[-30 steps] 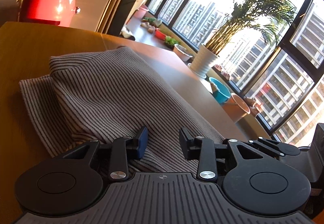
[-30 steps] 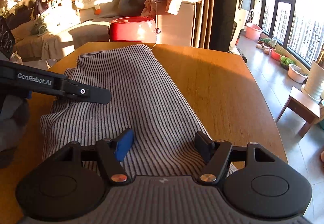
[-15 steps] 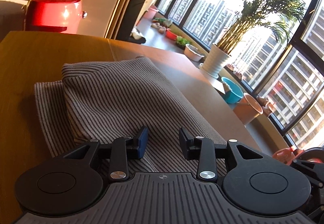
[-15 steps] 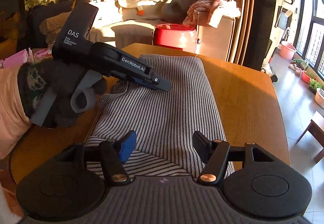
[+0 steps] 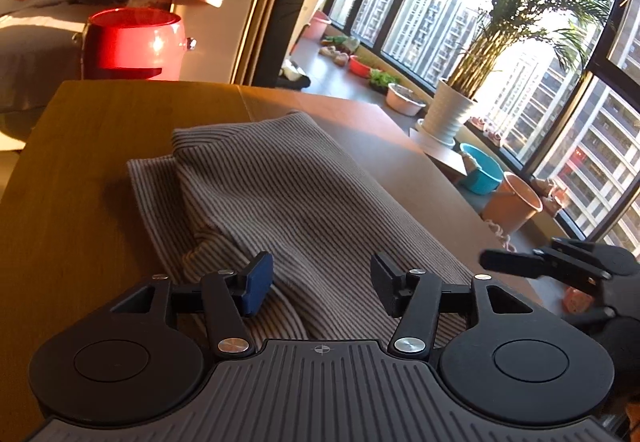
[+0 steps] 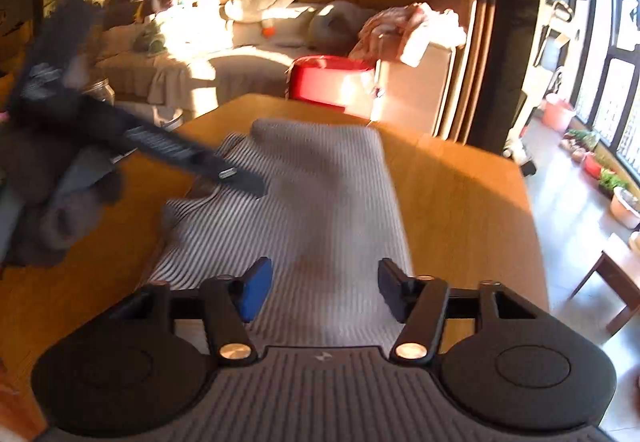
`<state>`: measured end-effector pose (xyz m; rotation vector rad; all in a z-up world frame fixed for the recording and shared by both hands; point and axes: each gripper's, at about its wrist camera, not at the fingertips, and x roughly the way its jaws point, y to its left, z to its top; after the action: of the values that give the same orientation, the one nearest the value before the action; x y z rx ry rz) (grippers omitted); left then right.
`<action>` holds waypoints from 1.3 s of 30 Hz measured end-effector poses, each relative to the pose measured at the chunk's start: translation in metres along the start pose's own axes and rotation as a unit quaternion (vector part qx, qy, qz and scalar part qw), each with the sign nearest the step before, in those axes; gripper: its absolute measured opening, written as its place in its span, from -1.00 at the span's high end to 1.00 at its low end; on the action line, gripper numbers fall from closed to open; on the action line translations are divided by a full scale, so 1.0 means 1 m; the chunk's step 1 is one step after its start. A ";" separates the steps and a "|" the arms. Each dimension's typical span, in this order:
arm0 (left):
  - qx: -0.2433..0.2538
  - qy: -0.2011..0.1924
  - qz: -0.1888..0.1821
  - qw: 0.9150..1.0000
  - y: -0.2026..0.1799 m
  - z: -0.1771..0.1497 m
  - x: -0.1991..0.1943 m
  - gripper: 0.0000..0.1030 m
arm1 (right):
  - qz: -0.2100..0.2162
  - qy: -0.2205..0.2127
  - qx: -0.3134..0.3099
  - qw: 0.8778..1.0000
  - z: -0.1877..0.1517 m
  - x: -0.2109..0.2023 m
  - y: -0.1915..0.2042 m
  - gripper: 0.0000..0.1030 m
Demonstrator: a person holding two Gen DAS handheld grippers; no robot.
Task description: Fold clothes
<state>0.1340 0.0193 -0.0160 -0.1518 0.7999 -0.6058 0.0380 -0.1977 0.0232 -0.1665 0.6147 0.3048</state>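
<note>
One striped garment [image 5: 288,202] is lying folded lengthwise on the wooden counter [image 5: 80,170], running toward 12 o'clock. Left gripper [image 5: 322,284] is hovering over its near end, fingers spreading, grasping nothing. Right gripper [image 6: 326,288] is hovering likewise, fingers narrowing, cloth beneath but unclamped.

Striped garment [image 5: 304,202] folded lengthwise; flat on table [image 5: 88,162]

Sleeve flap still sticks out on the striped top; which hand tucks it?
Left, probably. The left gripper, jaws opening and empty, hangs beside the flap; the right gripper, closing and empty, is over the far edge.
</note>
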 end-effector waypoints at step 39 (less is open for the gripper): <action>-0.014 0.007 -0.042 0.999 0.014 0.001 0.043 0.30 | 0.094 0.052 -0.186 0.977 -0.028 -0.038 0.034 -0.33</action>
<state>0.1638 0.0064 -0.0468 -0.2083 0.8192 -0.6756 -0.0179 -0.1810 0.0213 -0.4878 0.6750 0.5962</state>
